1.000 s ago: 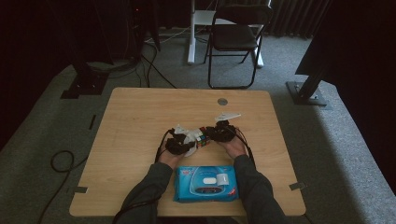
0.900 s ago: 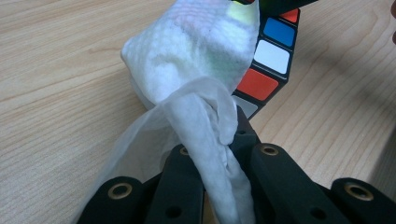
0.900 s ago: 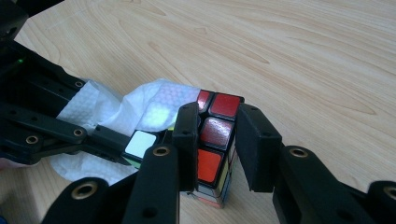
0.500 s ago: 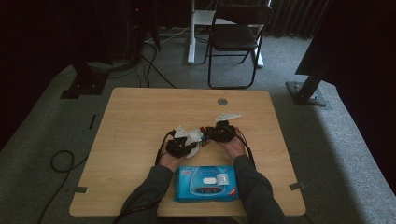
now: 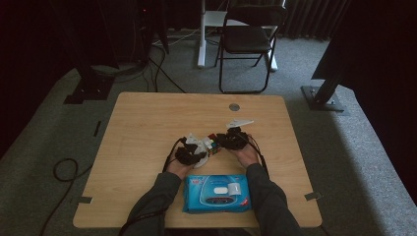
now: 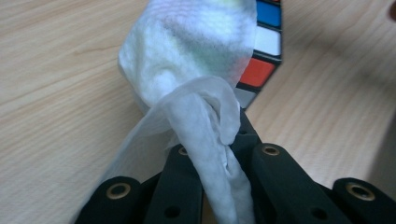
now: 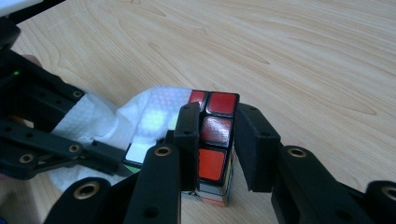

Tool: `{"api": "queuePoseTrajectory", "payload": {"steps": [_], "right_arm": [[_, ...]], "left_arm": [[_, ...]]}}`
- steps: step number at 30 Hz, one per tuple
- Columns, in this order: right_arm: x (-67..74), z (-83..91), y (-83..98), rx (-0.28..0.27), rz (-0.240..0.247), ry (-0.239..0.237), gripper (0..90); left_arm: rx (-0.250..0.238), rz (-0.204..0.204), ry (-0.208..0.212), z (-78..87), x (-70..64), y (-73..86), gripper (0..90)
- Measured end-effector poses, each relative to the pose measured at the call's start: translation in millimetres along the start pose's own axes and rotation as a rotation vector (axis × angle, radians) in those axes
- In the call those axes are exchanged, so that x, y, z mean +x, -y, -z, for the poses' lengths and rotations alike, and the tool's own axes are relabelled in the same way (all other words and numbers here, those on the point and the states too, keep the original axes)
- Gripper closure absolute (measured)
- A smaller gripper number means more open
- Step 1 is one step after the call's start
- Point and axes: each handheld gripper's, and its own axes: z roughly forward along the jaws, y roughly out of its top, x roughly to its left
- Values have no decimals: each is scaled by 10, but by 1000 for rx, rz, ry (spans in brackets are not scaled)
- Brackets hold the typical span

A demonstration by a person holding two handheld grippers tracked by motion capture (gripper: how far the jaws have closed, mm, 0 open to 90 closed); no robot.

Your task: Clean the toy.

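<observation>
Over the middle of the wooden table (image 5: 142, 128), a colourful puzzle cube (image 5: 213, 143) is clamped by my right gripper (image 5: 225, 142). In the right gripper view the black fingers (image 7: 188, 135) press on the sides of the cube (image 7: 217, 126), whose red face is turned to the camera. My left gripper (image 5: 198, 150) is shut on a twisted white wet wipe (image 5: 196, 144). In the left gripper view the wipe (image 6: 196, 56) is draped over the cube (image 6: 264, 46), and its tail runs down between the jaws of the left gripper (image 6: 215, 145).
A blue pack of wet wipes (image 5: 216, 193) lies near the table's front edge between the person's forearms. A grey round cap (image 5: 234, 106) sits in the tabletop at the far side. A black folding chair (image 5: 248, 39) stands beyond the table.
</observation>
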Motion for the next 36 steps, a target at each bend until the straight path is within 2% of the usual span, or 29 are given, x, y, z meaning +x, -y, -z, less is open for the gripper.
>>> {"api": "queuePoseTrajectory", "payload": {"steps": [6,9,11,18,22,24,26,29,33,36], "right_arm": [[5,4,-2,2,5,7,698],[0,5,-1,2,7,9,691],[1,4,-1,2,5,4,693],[12,-1,-10,8,11,4,694],[11,3,-16,15,19,5,687],[10,2,-16,14,19,5,687],[9,2,-17,14,21,5,686],[9,-3,-21,12,26,7,689],[13,-2,-25,14,28,8,688],[13,4,-22,17,28,5,685]], "left_arm": [[7,-12,-47,-24,40,-23,840],[1,1,-67,-33,69,-29,840],[-9,30,-79,-32,108,-37,840],[0,69,-117,-74,203,-104,844],[2,79,-101,-79,215,-112,859],[0,78,-67,-67,214,-89,862],[9,53,-19,-45,204,-60,863],[16,27,10,-31,195,-49,863],[12,14,5,7,205,-56,865],[-18,51,-40,66,275,-89,869]]}}
